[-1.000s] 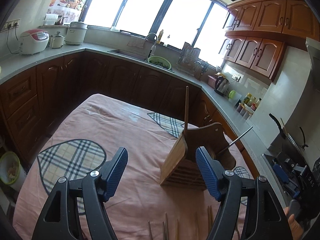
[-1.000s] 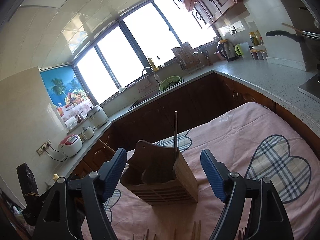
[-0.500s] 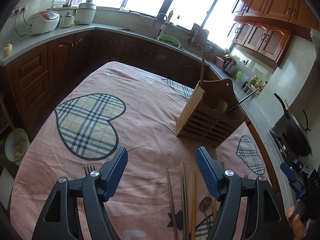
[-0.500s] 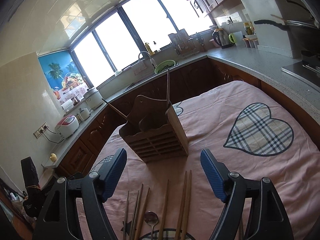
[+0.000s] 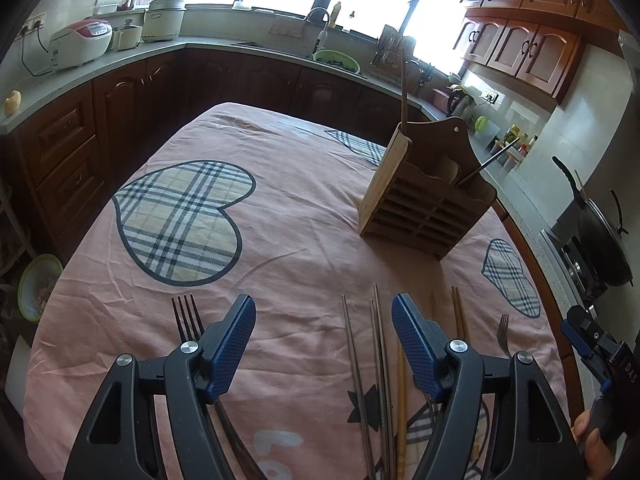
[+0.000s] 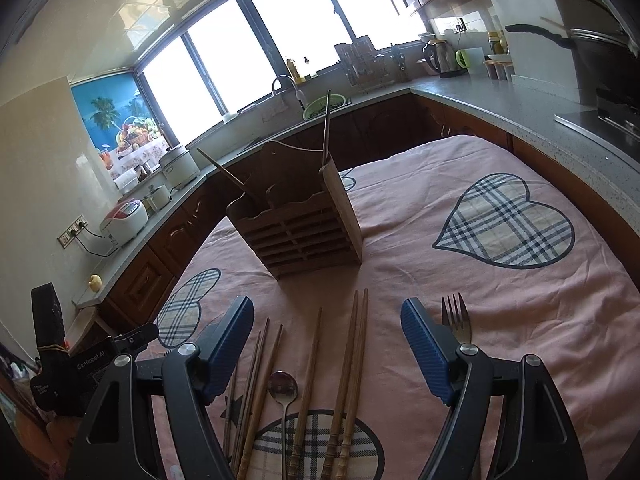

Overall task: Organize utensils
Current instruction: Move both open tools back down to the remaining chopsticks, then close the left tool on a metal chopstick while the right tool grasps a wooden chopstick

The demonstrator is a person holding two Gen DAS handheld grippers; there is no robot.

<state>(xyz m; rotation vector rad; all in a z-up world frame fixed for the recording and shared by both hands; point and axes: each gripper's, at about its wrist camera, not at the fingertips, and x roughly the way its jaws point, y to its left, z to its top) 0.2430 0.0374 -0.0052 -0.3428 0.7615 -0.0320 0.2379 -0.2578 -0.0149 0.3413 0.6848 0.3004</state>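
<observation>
Behind left claw (image 5: 324,340), fork (image 5: 186,314) handle hidden, chopsticks (image 6: 352,380) cut off, both claws spread, right claw (image 6: 328,344) empty.

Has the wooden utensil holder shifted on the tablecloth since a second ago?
No. The wooden utensil holder sits by the same small plaid heart on the tablecloth; only the cameras tilted down.
</observation>
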